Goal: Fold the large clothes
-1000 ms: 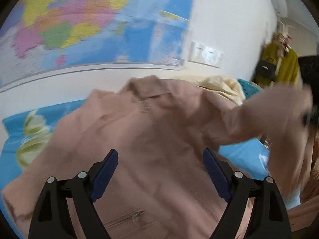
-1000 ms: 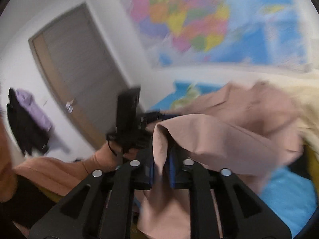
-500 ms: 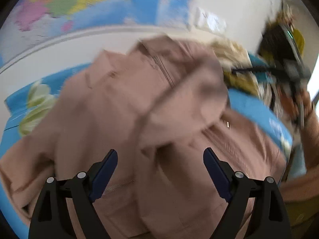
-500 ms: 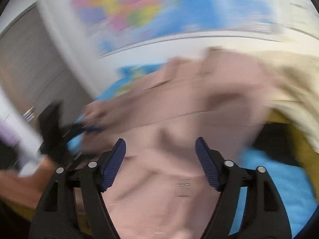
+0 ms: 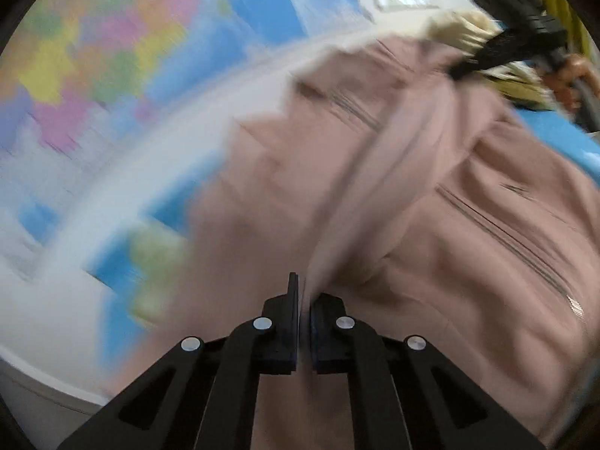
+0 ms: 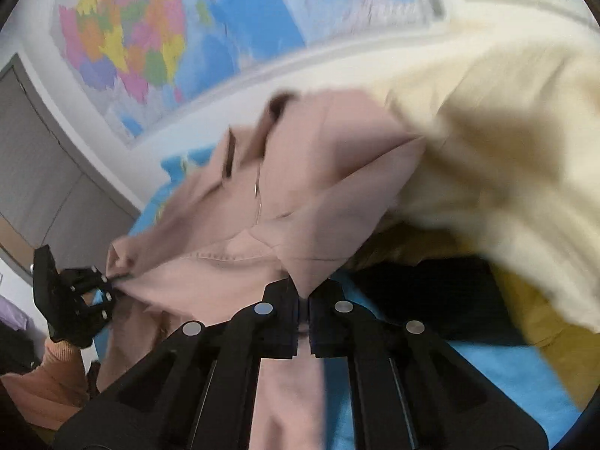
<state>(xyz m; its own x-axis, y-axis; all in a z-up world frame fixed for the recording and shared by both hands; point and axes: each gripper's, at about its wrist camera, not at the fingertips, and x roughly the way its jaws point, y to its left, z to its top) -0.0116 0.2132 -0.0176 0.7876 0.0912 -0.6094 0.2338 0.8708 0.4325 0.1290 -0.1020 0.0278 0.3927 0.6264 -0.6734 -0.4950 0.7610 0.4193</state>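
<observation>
Jacket [image 5: 431,225] hangs stretched between both grippers, left [image 5: 303,300] and right [image 6: 303,292] each clamped on an edge, zipper line running away from the left jaws.

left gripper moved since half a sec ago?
Yes. The left gripper has shut on the pink jacket, and the wall map now fills far more of its view, so it swung left, toward the wall.
</observation>
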